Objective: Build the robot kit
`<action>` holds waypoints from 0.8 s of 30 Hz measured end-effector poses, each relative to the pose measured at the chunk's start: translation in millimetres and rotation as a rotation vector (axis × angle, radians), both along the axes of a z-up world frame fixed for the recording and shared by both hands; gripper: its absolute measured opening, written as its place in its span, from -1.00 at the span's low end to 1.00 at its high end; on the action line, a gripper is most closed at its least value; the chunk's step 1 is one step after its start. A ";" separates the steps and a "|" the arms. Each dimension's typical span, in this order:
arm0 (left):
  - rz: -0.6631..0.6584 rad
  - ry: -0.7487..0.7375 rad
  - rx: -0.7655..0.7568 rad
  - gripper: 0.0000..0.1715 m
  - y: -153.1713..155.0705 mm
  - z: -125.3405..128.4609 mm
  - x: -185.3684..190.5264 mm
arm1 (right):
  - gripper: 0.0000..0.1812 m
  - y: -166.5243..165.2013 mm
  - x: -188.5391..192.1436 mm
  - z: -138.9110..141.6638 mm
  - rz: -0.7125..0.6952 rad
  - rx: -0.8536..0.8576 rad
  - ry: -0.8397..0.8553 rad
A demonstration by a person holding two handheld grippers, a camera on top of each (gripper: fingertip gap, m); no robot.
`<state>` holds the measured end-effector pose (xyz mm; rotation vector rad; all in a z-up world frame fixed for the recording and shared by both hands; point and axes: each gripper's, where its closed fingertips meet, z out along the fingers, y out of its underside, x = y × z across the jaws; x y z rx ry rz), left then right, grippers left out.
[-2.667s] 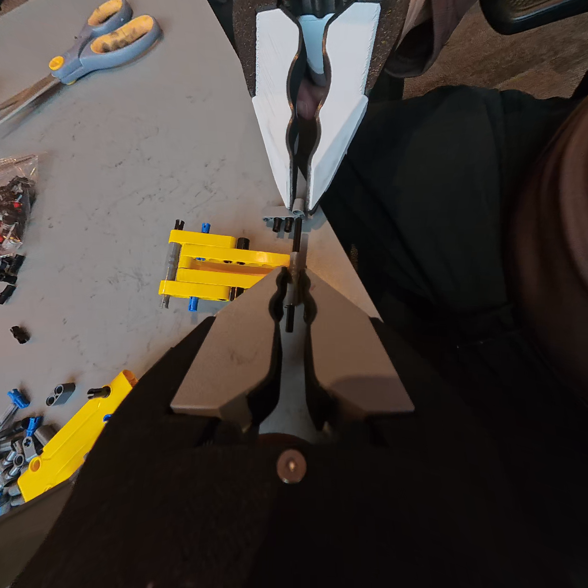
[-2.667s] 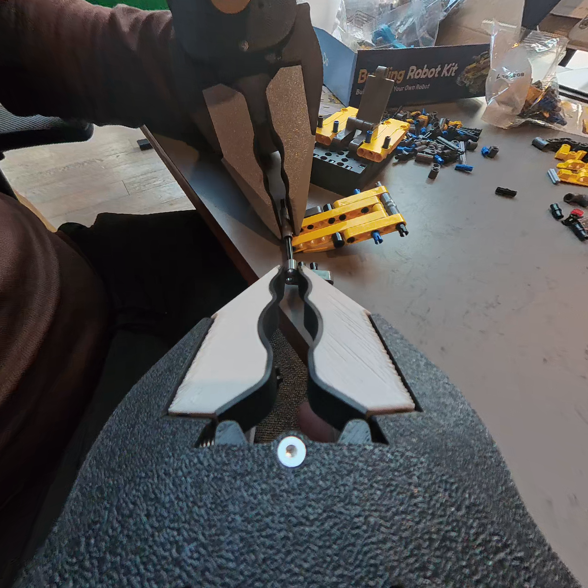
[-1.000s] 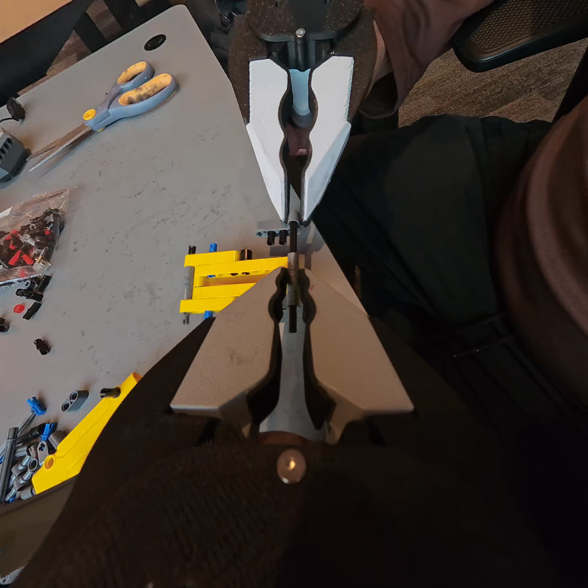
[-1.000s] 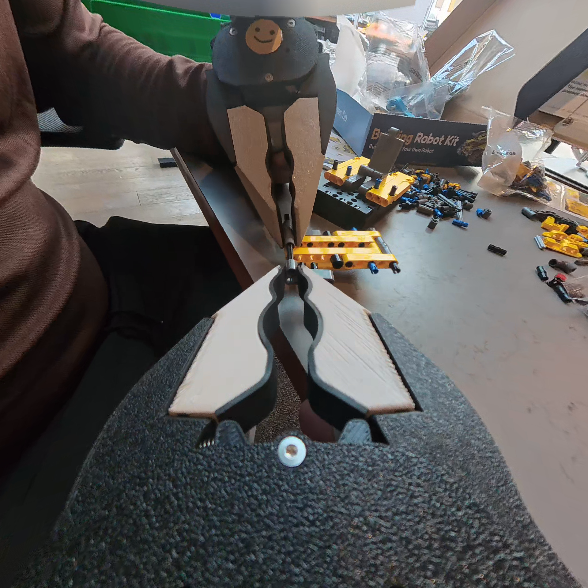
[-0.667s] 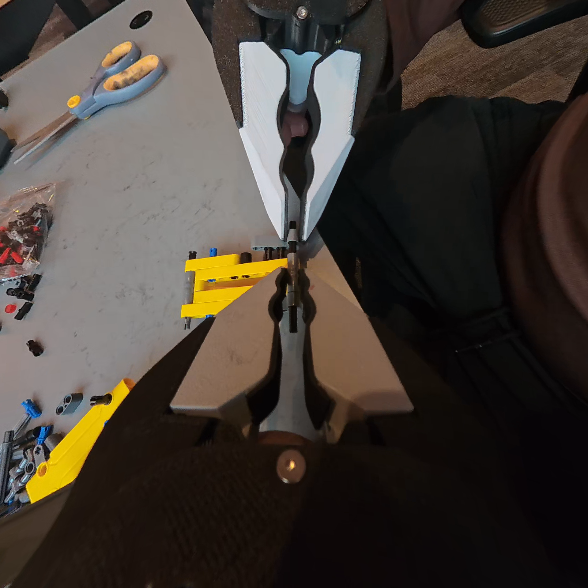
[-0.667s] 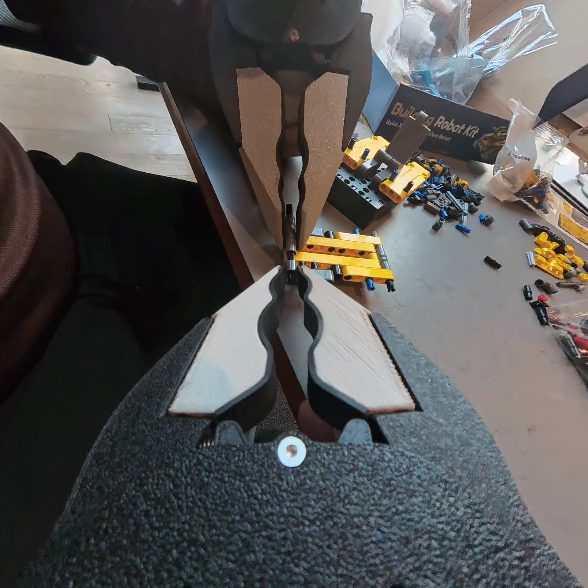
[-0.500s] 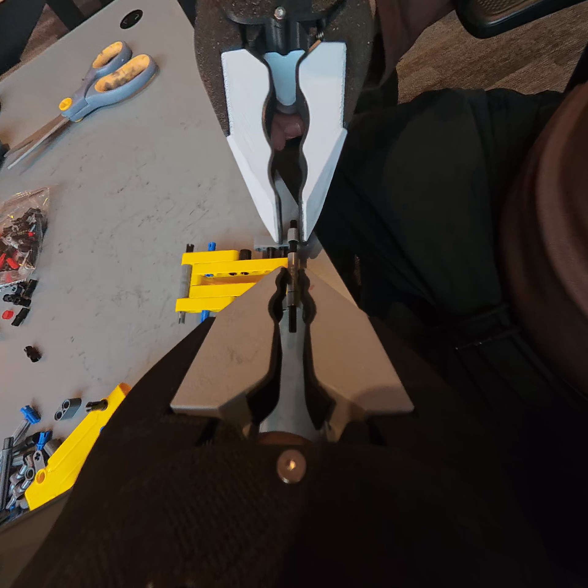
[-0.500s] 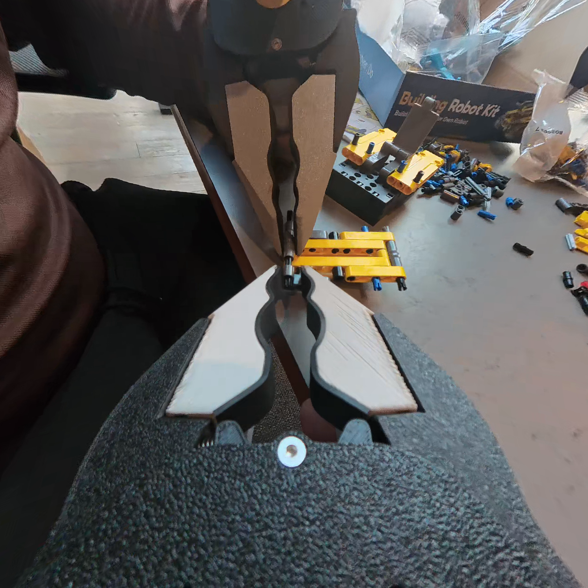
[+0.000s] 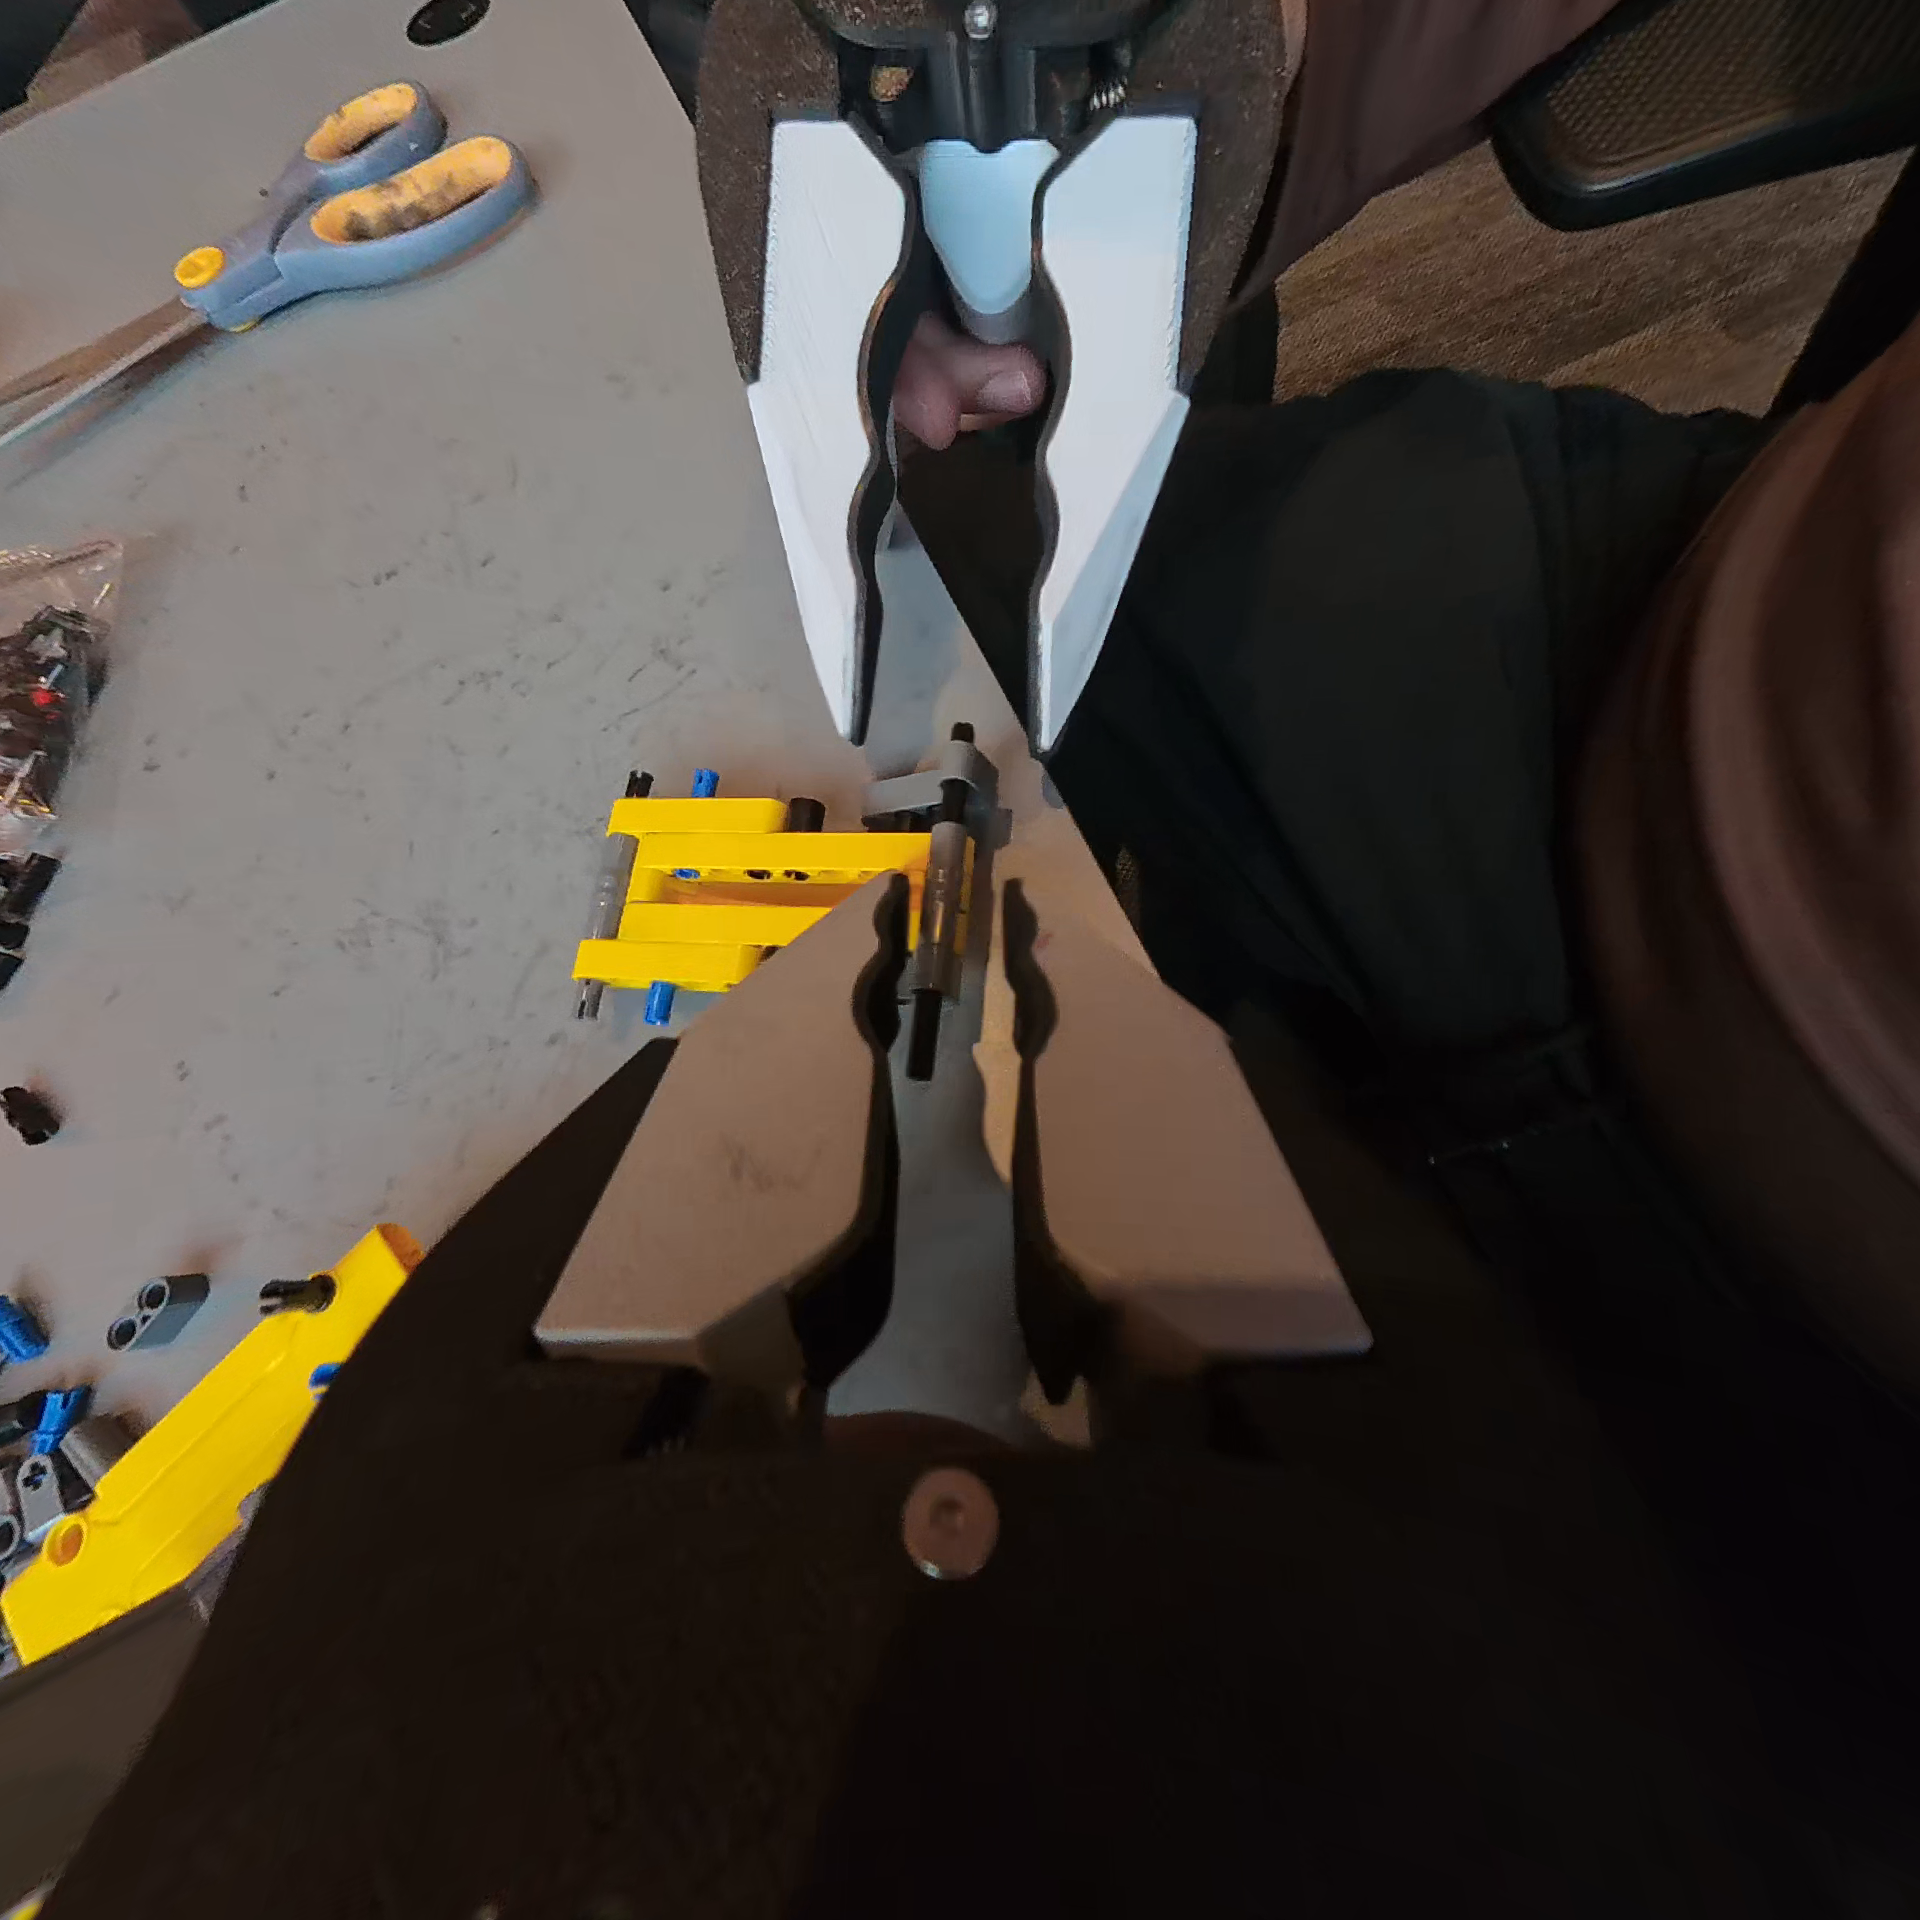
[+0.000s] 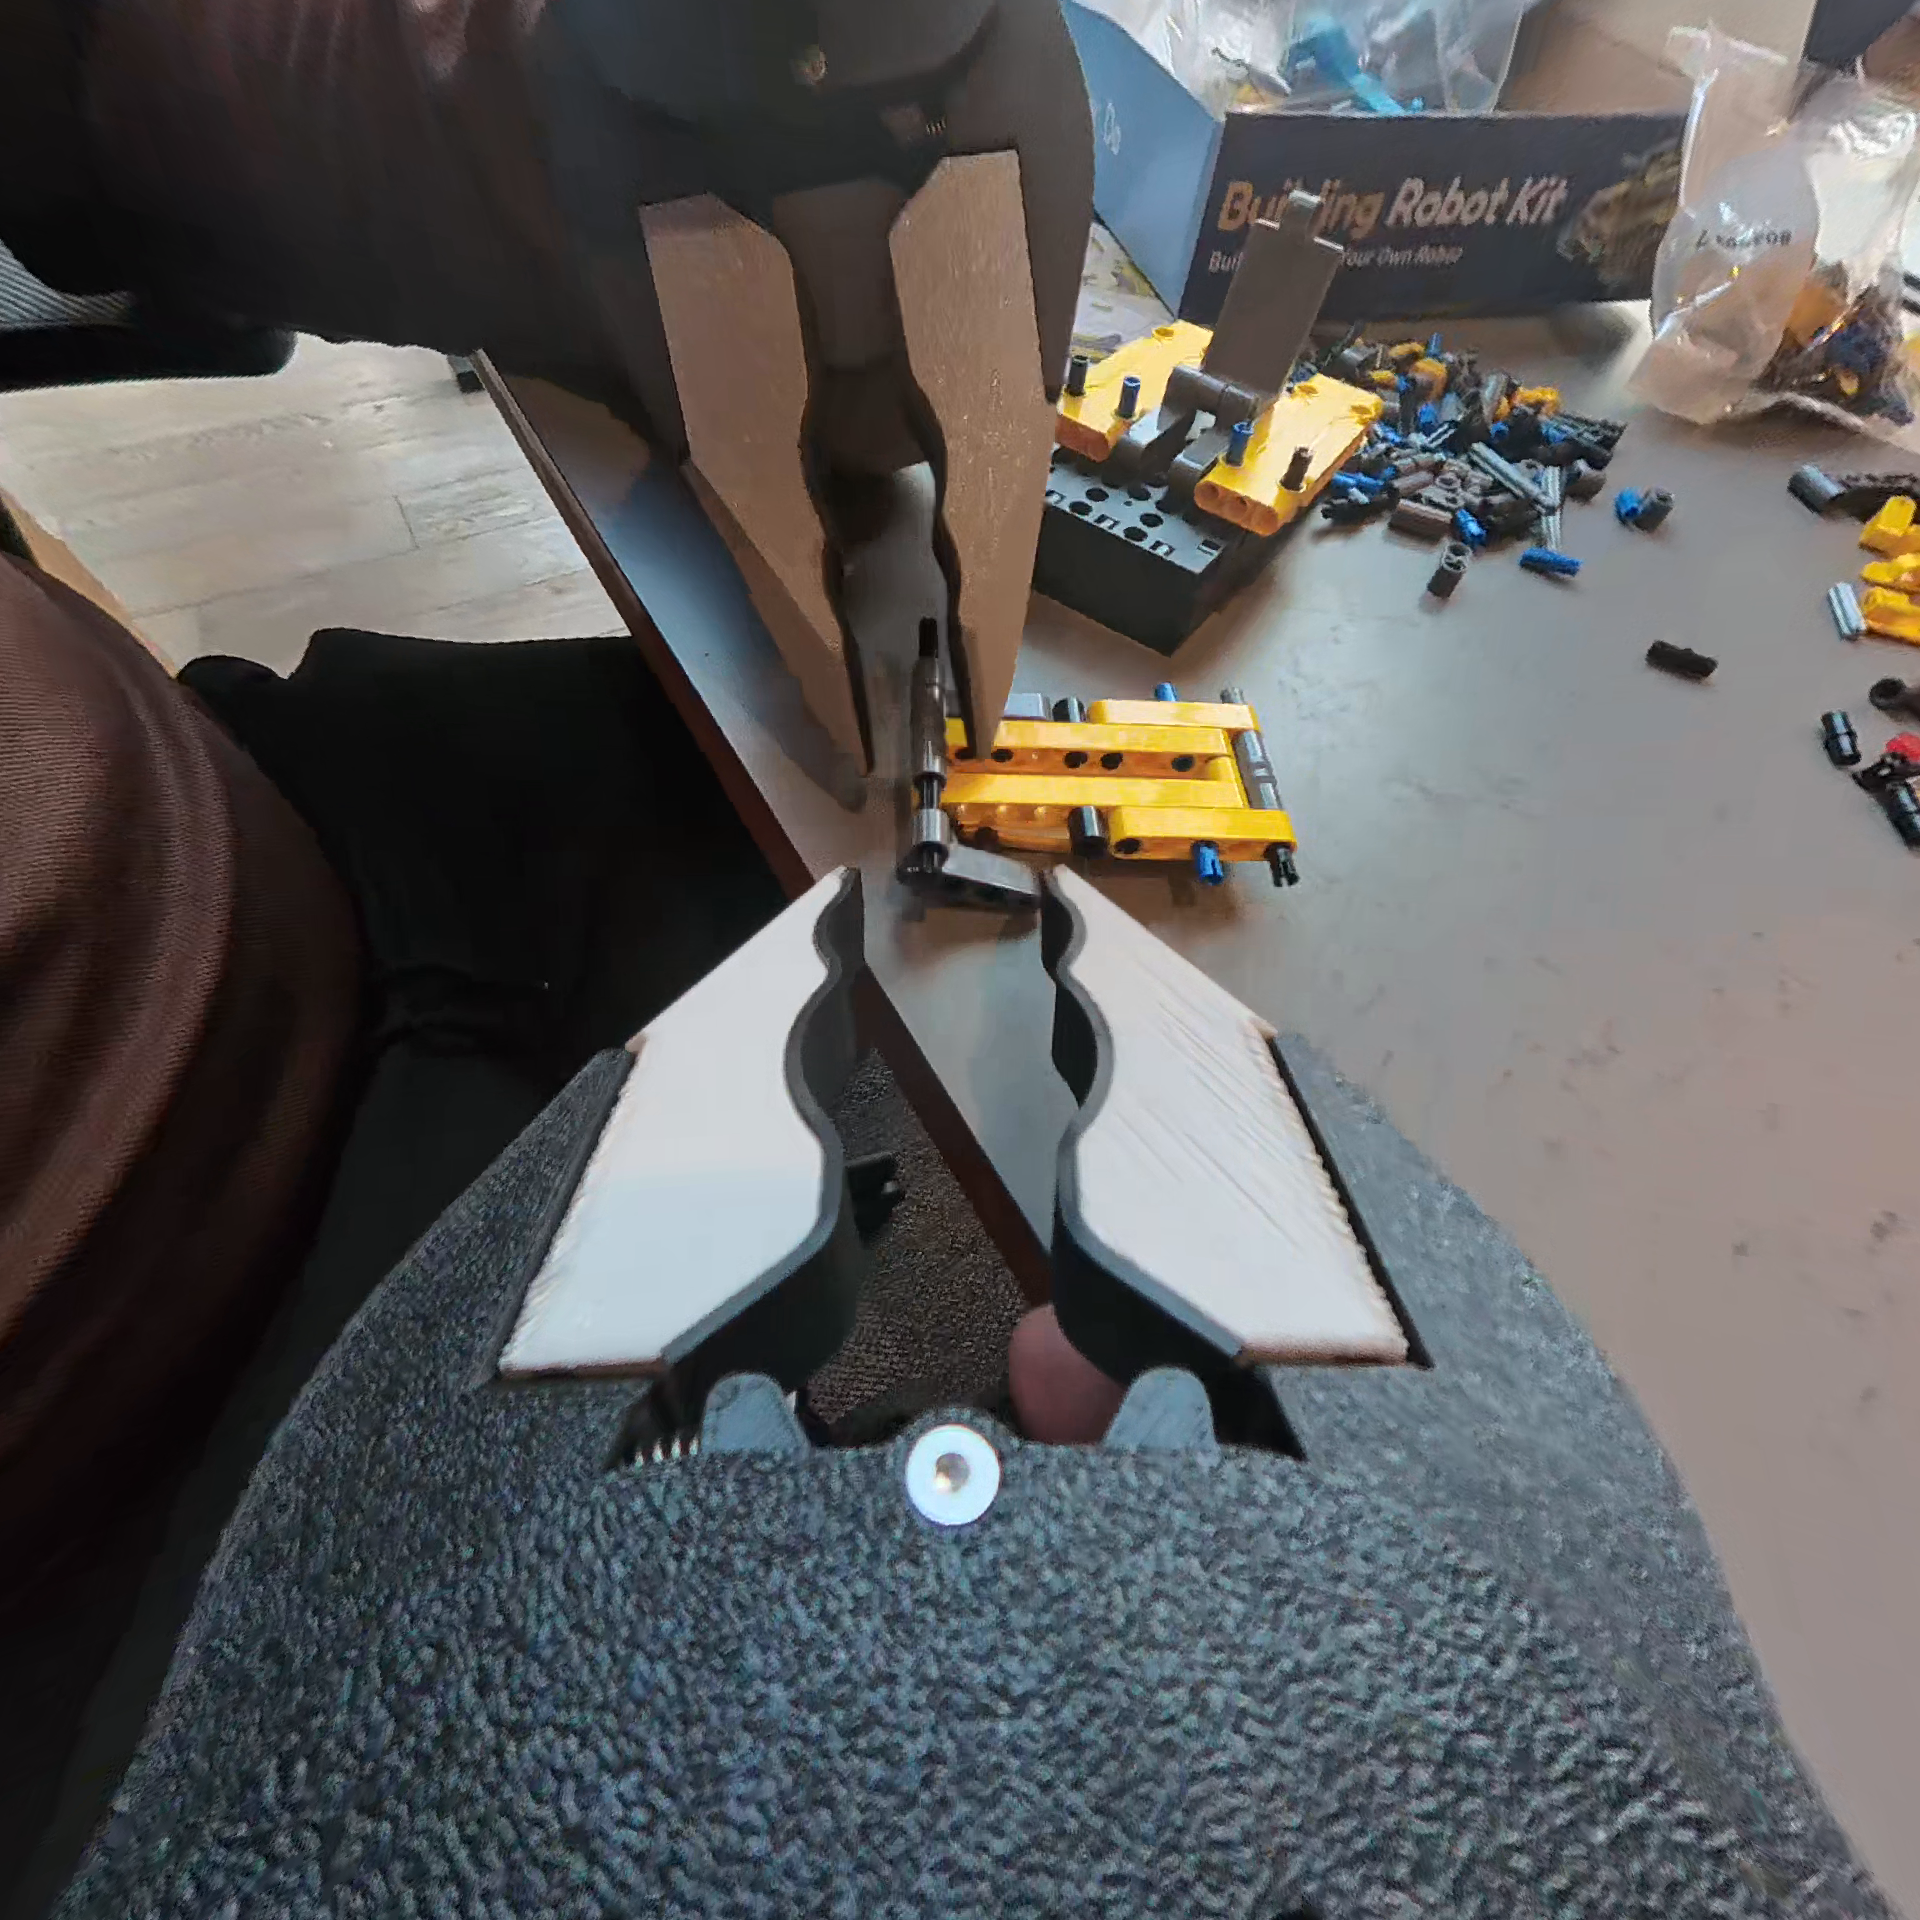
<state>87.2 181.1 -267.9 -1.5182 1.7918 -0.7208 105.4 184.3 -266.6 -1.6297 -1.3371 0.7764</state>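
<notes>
Both grippers are spread and hold nothing — the left gripper [image 9: 940, 894] straddles the black axle [image 9: 928, 971], which lies loose at twelve o'clock of the right gripper [image 10: 951, 883], touching the yellow beam assembly [image 10: 1107, 790] near the surface [image 9: 416, 582] edge.

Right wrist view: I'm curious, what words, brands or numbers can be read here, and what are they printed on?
I do not copy out writing; this is where it stands.
dark box at the back: two lines of lettering, large orange above small pale, readable.
clear bag beside it: one small dark printed word, blurred.
blue box: a pale mark, cut off.
Left wrist view: no writing shows.
</notes>
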 end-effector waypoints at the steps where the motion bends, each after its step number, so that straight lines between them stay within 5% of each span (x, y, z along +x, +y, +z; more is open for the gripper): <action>1: 0.005 -0.005 -0.013 -0.78 0.4 1.3 -0.8 | -0.62 -0.9 -0.8 0.0 -0.003 -0.016 -0.001; 12: 0.005 0.174 -0.005 -0.18 27.7 10.5 1.3 | -0.56 1.8 -5.7 -4.6 -0.061 -0.105 -0.068; 18: -0.064 0.350 -0.044 -0.06 31.2 -4.8 0.5 | -0.57 3.8 -8.2 -6.8 -0.086 -0.153 -0.099; 24: -0.064 0.372 -0.068 -0.05 34.6 -12.3 5.0 | -0.67 5.9 -8.1 -7.1 -0.095 -0.160 -0.103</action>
